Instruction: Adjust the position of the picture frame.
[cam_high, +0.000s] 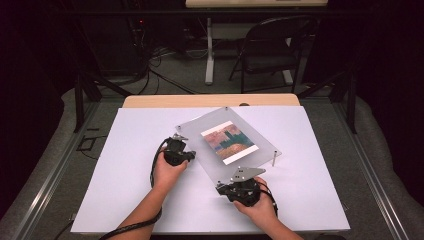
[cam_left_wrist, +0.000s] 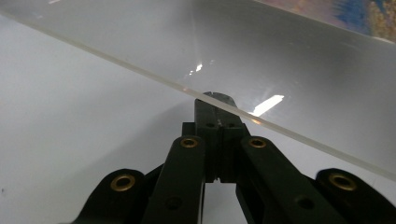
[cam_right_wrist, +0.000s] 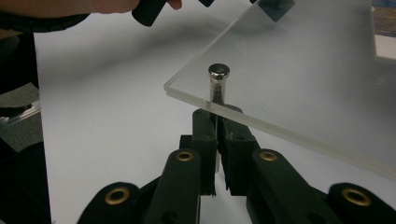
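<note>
tabletop (cam_high: 125, 200): white sheet over it, carrying the whole frame setup.

acrylic panel (cam_high: 207, 160): clear plate with a colourful print (cam_high: 229, 141) under it, sitting skewed near the tabletop's middle. It looks raised on metal standoffs, not flat.

risk: honestly, the panel could tip or slide if either hand pulls sideways, since it's only perched on skinny posts. The near-corner post could also slip out of the pinch and roll off.

left claw (cam_left_wrist: 214, 100): clenched, tips right at the panel's left edge. I can't tell if there's anything between them.

right claw (cam_right_wrist: 215, 122): closed on the standoff pin (cam_right_wrist: 218, 84), just under the panel's near corner.

standoff pin: upright, its cap poking above the panel through the corner hole, stem below pinched in the right claw.

far standoff (cam_high: 274, 158): at the panel's right corner, well clear of both claws.
</note>
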